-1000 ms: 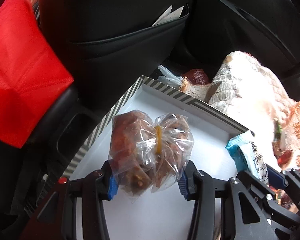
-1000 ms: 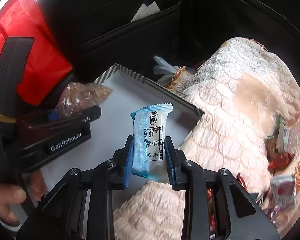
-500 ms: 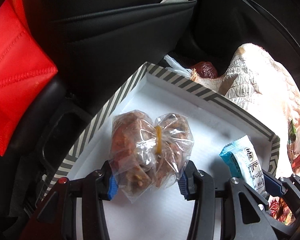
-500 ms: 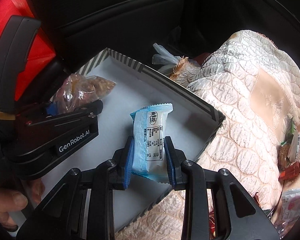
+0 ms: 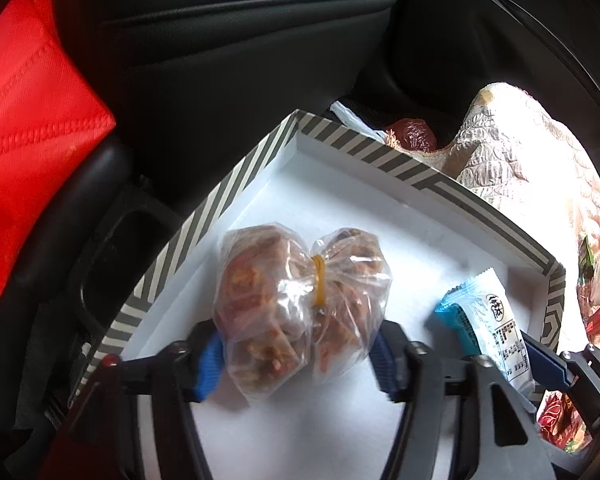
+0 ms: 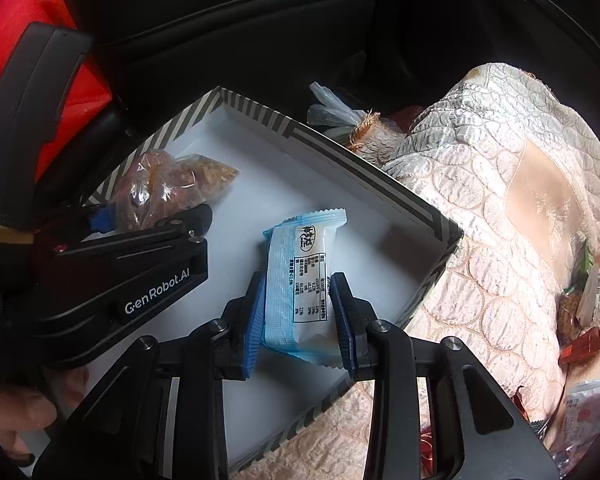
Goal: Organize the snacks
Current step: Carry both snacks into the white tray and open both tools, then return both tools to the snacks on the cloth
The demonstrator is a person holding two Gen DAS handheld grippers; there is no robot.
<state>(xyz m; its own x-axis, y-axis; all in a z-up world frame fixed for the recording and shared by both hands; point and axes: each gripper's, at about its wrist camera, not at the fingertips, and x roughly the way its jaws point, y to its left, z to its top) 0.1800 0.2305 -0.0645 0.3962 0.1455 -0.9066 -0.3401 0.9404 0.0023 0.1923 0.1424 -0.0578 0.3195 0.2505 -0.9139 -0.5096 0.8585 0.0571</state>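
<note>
A shallow white box with a striped rim (image 5: 412,168) lies in front of me; it also shows in the right wrist view (image 6: 340,160). My left gripper (image 5: 296,356) is shut on a clear bag of brown snacks (image 5: 300,300) tied with a yellow band, held low over the box floor. The bag shows in the right wrist view (image 6: 168,188) too. My right gripper (image 6: 298,316) is shut on a blue and white snack packet (image 6: 304,276) over the box's right part. The packet also shows in the left wrist view (image 5: 488,328).
A cream quilted cloth (image 6: 500,208) lies right of the box with several small wrapped snacks (image 6: 580,344) on it. A black car seat back with a pocket (image 5: 240,52) stands behind. A red cloth (image 5: 24,120) is at the left. A tied plastic bag (image 6: 332,112) lies behind the box.
Both grippers have moved forward and down over the box with their snacks still held. The box now fills more of both views.
</note>
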